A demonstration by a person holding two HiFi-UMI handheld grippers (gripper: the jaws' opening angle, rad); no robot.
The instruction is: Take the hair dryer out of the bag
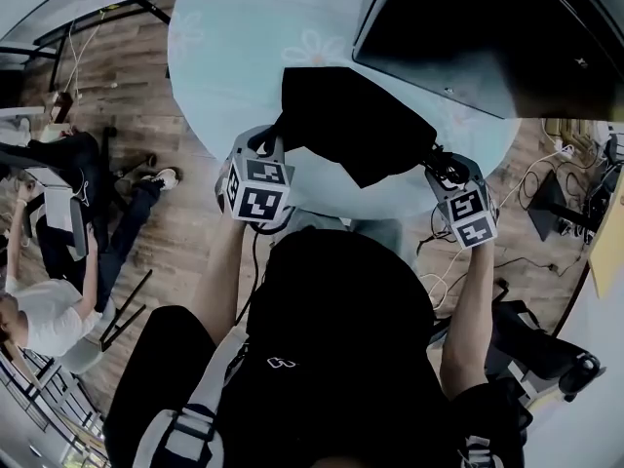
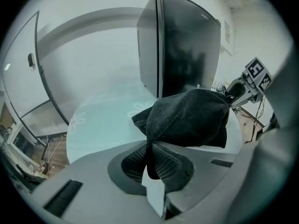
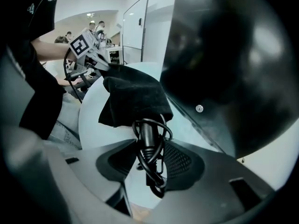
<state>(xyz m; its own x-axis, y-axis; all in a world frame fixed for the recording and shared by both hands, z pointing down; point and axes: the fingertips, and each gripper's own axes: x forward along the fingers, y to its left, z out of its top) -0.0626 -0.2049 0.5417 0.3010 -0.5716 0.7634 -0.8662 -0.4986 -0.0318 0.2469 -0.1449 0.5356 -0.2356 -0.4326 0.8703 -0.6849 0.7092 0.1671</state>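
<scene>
Open across the left of the round pale-blue flowered tabletop [image 1: 219, 57]. Shut off at right by a large black flat screen [image 1: 468, 37] close behind the limp black cloth bag [image 1: 356, 130]. Barred mid-table by that bag, pinched in left gripper [image 2: 152, 160], and by the black corded hair dryer handle [image 3: 147, 134] clamped in right gripper [image 3: 150, 160]

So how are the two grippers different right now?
The left gripper has its jaws pinched tight on a thin fold of the black bag. The right gripper has its jaws wide, around the hair dryer handle and its wound cord, sticking out of the bag. Both hold something over the round table.
</scene>
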